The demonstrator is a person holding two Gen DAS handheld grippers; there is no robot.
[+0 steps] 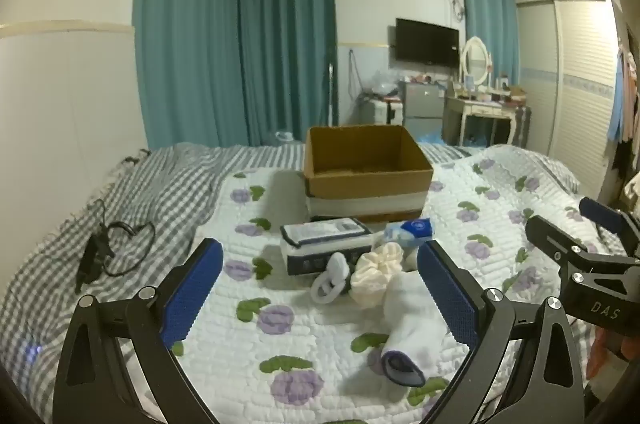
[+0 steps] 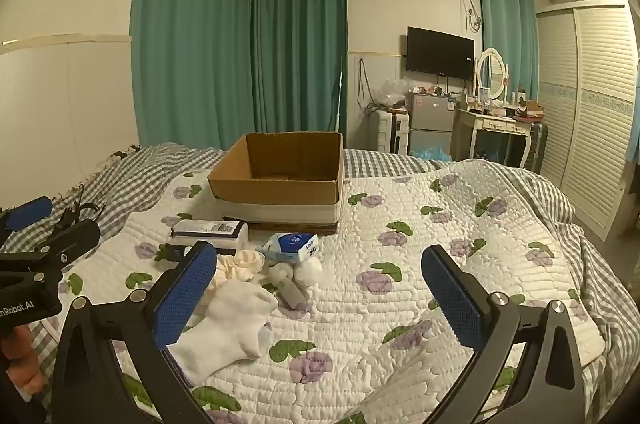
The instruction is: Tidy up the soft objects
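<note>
An open cardboard box [image 1: 366, 166] [image 2: 280, 174] stands on the floral quilt [image 1: 280, 304] [image 2: 420, 264]. In front of it lie a white sock [image 1: 412, 324] [image 2: 228, 324], a cream scrunchie [image 1: 376, 274] [image 2: 240, 264], a small rolled white sock [image 1: 332, 278], a blue tissue pack [image 1: 410, 230] [image 2: 290, 246] and a white-and-dark packet [image 1: 324, 244] [image 2: 208, 230]. My left gripper [image 1: 320, 294] is open above the quilt, with the sock pile by its right finger. My right gripper [image 2: 320, 294] is open and empty, right of the pile; it also shows in the left wrist view [image 1: 580, 244].
A black cable and charger [image 1: 104, 252] lie on the grey checked sheet at the left. Behind the bed are teal curtains, a TV [image 2: 440, 52], a small fridge [image 2: 430, 120], a dressing table [image 2: 500, 128] and a white wardrobe [image 2: 592, 104].
</note>
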